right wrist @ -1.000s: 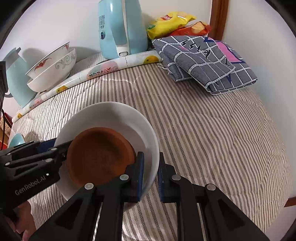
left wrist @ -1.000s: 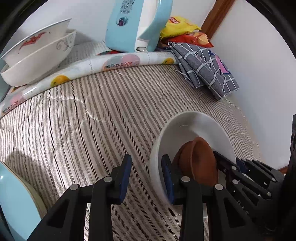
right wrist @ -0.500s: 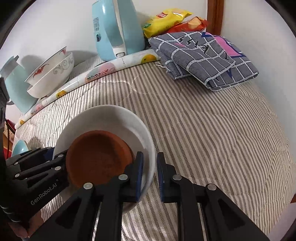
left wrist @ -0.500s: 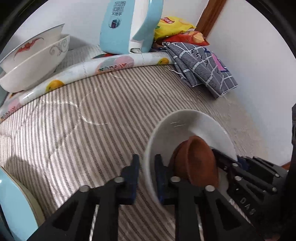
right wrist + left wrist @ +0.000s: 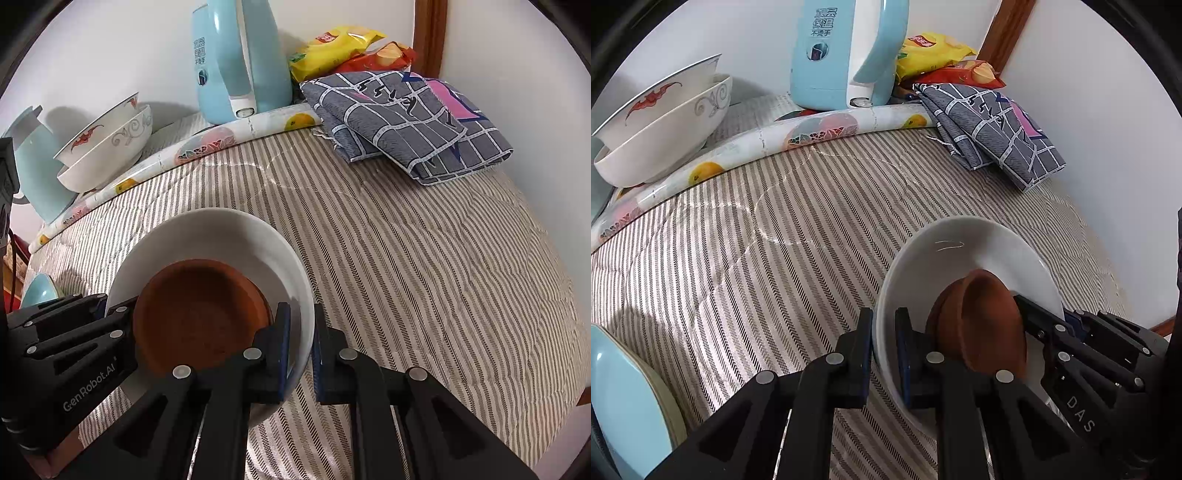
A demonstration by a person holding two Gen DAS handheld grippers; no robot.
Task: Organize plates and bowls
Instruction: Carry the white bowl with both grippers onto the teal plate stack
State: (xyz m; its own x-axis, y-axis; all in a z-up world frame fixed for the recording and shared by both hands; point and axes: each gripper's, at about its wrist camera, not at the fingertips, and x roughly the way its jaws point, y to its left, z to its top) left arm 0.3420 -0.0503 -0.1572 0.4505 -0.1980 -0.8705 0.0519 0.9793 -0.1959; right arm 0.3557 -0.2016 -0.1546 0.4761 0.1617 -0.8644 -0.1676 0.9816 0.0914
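Note:
A white deep plate (image 5: pixel 960 251) (image 5: pixel 221 236) with a brown clay bowl (image 5: pixel 982 325) (image 5: pixel 199 306) inside it sits tilted over the striped bedcover (image 5: pixel 775 258). My left gripper (image 5: pixel 884 350) is shut on the plate's left rim, one finger inside and one outside. My right gripper (image 5: pixel 300 350) is shut on the opposite rim in the same way. Each gripper also shows in the other's view: the right gripper (image 5: pixel 1089 362) behind the brown bowl, the left gripper (image 5: pixel 74 339) at the plate's far side.
Two stacked patterned bowls (image 5: pixel 665 122) (image 5: pixel 107 147) rest at the back left by a rolled fruit-print mat (image 5: pixel 775 136). A light blue kettle (image 5: pixel 842 55), snack bags (image 5: pixel 934 48) and a folded checked cloth (image 5: pixel 990 125) line the back wall. A pale blue plate (image 5: pixel 620 406) lies near left.
The left gripper's jaws have closed from wide apart onto the white plate's rim. The right gripper has kept its hold on the other rim.

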